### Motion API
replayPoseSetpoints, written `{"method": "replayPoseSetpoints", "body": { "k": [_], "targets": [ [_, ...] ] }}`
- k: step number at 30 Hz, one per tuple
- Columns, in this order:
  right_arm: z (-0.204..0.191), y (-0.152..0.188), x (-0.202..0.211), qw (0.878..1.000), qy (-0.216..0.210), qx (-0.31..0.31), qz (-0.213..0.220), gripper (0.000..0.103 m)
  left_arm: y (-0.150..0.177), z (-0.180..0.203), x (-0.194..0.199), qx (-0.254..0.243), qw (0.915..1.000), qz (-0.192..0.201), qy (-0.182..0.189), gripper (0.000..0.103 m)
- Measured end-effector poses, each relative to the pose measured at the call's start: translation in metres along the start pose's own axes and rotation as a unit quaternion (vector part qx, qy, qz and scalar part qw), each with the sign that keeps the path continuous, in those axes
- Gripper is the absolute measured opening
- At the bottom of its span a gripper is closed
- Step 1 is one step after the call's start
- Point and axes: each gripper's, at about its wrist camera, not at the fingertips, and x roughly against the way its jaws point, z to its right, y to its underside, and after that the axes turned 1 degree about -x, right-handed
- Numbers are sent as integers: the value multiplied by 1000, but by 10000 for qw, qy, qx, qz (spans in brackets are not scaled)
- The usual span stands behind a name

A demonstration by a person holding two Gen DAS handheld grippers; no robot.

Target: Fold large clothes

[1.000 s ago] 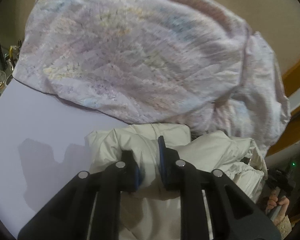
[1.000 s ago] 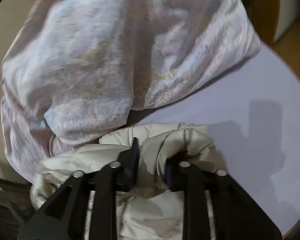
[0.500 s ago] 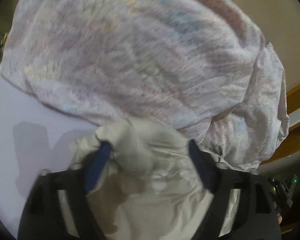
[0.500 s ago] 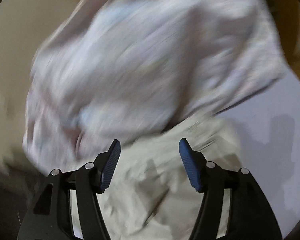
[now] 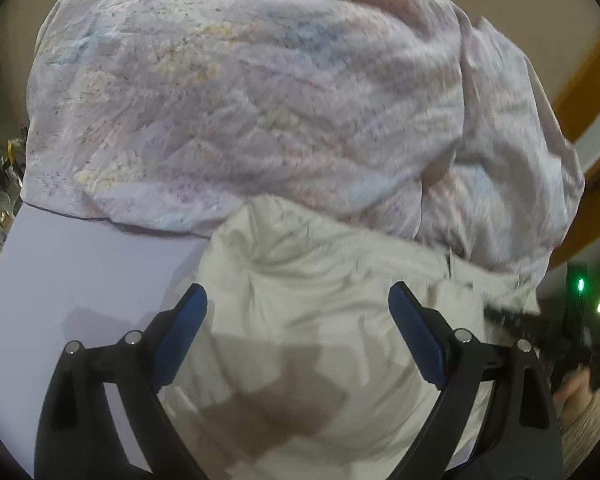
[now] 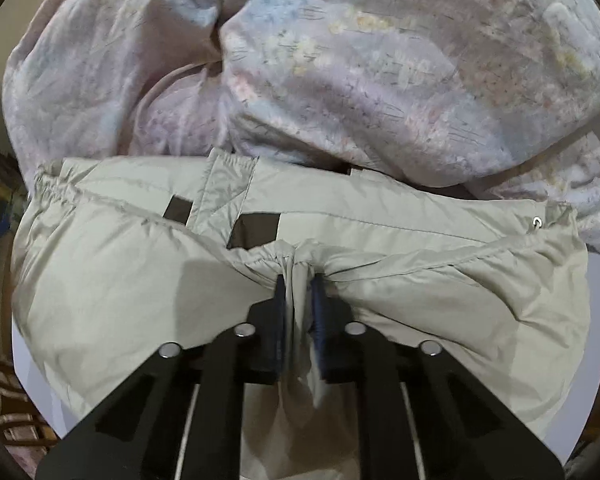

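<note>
Left claw (image 5: 298,320) released jacket (image 6: 140,280); right claw (image 6: 298,292) regripped hem.

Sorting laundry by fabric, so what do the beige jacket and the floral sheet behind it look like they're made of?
Beige jacket: likely nylon or polyester shell, slight sheen, puffy panels, crisp creases, pinched in the right tool. Floral sheet: probably cotton or a blend, matte, soft rumpled wrinkles, faded print.

- A pale lilac table (image 5: 80,264) is seen at 9 o'clock.
- A cream jacket (image 5: 320,280) is laid centrally.
- A floral quilt (image 5: 260,100) is piled at 12 o'clock.
</note>
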Motion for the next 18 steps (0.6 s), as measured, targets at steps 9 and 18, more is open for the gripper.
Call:
{"method": "replayPoseSetpoints", "body": {
  "k": [9,18],
  "targets": [
    [-8,-53,7,9957,302,-705,524,4,19,22,5,-539,9985,62,-113,92],
    [-12,-57,-16,9954,356,-805,375,40,32,50,-10,-929,9953,7,-258,92]
  ]
}}
